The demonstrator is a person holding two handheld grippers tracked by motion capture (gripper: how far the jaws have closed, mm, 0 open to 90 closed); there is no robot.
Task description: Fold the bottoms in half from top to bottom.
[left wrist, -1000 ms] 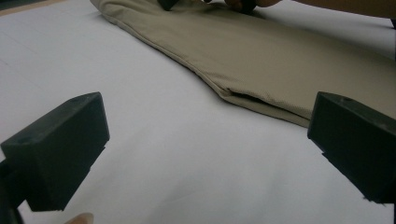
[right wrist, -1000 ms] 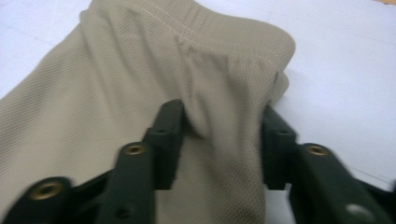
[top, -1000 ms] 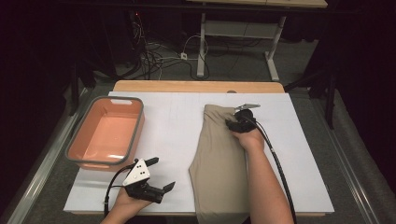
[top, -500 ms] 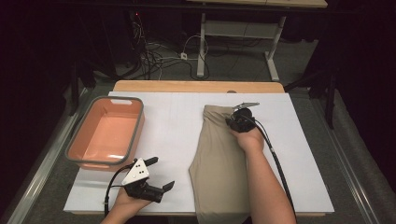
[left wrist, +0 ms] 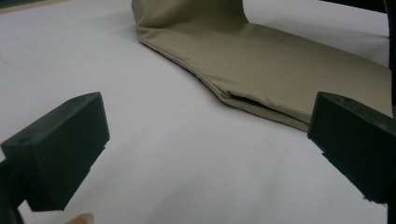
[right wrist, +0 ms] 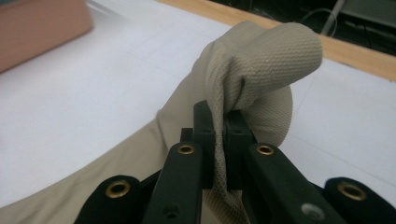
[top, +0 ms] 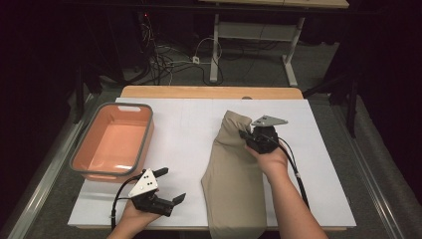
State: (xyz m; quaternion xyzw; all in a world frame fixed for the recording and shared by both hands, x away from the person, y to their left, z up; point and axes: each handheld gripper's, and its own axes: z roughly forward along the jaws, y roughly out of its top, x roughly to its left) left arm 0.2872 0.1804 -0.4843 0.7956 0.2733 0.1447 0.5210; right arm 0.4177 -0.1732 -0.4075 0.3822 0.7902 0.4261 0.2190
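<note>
A long beige folded cloth (top: 234,184) is laid on the white table sheet (top: 194,129), well right of the salmon plastic bin (top: 113,142). Its far end is pinched and raised by the clenched right gripper (top: 245,135). The left gripper (top: 171,185) is held agape between bin and cloth, near the sheet's front edge.

Orange tub (top: 113,144) on white table (top: 184,129)

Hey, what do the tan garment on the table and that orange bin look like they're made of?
The tan garment looks like woven cloth, probably cotton twill: matte, with a fine ribbed weave, and it bunches softly where the right gripper pinches it. The orange bin looks like moulded plastic, smooth with a dull sheen and rounded corners; its grey rim could be plastic or rubber, which I can't tell apart here.
</note>
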